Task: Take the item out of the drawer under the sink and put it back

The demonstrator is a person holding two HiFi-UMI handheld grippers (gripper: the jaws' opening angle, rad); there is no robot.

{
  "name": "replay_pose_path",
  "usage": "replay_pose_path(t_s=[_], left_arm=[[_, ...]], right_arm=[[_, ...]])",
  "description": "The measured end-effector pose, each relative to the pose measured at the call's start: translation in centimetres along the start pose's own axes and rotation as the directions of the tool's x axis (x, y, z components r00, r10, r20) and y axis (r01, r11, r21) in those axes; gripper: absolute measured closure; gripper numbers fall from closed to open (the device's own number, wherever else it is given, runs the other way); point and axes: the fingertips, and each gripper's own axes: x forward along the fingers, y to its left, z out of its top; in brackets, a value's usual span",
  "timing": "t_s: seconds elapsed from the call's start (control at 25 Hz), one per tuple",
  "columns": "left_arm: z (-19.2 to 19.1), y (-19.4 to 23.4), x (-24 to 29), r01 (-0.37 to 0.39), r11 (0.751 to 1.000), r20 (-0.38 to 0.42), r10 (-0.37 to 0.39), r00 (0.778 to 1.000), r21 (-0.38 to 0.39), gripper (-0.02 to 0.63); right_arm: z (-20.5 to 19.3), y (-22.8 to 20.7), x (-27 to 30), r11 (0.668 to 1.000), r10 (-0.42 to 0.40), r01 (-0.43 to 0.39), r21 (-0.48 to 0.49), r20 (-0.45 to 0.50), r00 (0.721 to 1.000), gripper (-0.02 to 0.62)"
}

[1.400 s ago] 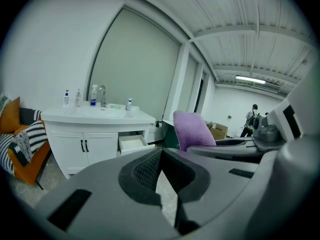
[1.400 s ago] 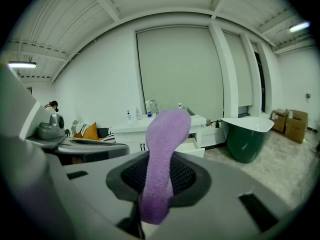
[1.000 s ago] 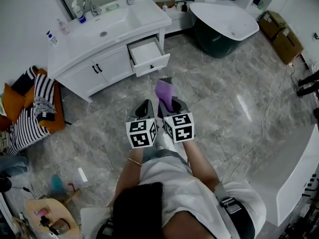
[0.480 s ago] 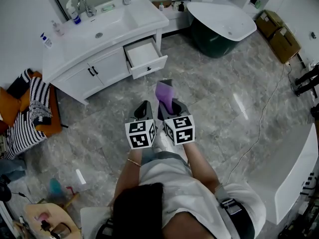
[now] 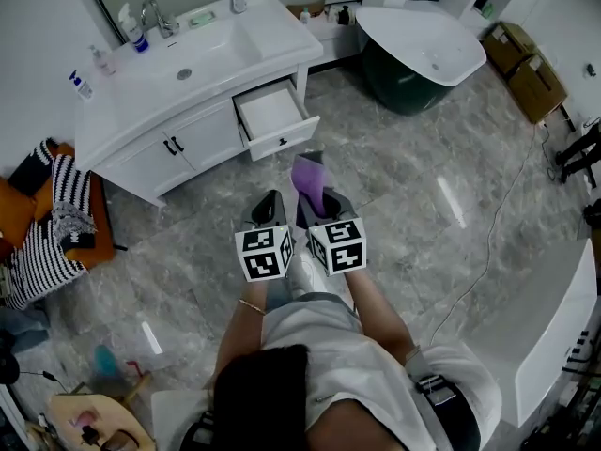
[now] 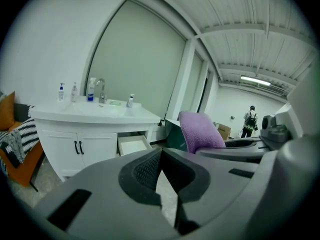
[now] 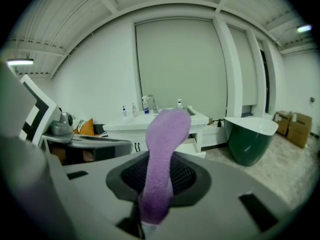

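Purple cloth [image 7: 162, 149]: pinched upright in the right gripper [image 5: 321, 201], free end poking forward, well short of the drawer.
Left gripper [image 6: 161, 156]: tips closed together, nothing between them.
Marker cubes [image 5: 266, 253]: black-and-white square codes only, no words.
Drawer [image 5: 285, 140]: pulled open under the sink, looks empty.
Change: the vanity [image 5: 192, 144] and drawer have slid closer in the head view, so the person is nearing them, probably to put the cloth back.
Bottles [image 5: 129, 26]: labels too small to read.

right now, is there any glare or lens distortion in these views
Head view: white glare streaks on the glossy grey marble floor, otherwise even light. Left gripper view: fisheye bending, dark corners. Right gripper view: same fisheye; the near purple fluffy cloth looms large.
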Motion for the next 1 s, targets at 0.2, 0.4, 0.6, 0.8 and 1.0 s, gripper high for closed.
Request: replay_pose_path(t_s=[0.2, 0.4, 0.6, 0.8, 1.0], left_arm=[[2.1, 1.9, 2.7, 0.004, 1.000, -0.010, -0.004, 1.000, 0.010, 0.603], [4.0, 4.4, 5.1, 0.007, 1.000, -0.017, -0.007, 1.000, 0.008, 0.603], [5.1, 6.6, 7.2, 0.024, 1.000, -0.030, -0.024, 0.999, -0.003, 0.603], [5.7, 8.8, 9.5, 0.043, 0.999, -0.050, -0.044, 0.998, -0.012, 0.603], [6.6, 11.6, 11.3, 0.045, 0.999, -0.056, -0.046, 0.997, -0.014, 0.603]], right_arm=[[2.2, -0.6, 3.3, 1.000, 0.002, -0.002, 0.010, 0.006, 1.000, 0.497], [4.0, -0.3, 6.7, 1.000, 0.003, -0.003, 0.014, -0.004, 1.000, 0.497], [5.7, -0.2, 9.4, 1.000, -0.006, 0.005, 0.024, 0.015, 1.000, 0.497], [6.9, -0.2, 11.8, 0.999, -0.026, 0.026, 0.035, 0.007, 1.000, 0.497], [7.7, -0.3, 14.1, 0.997, -0.058, 0.058, 0.049, 0.002, 0.998, 0.497]])
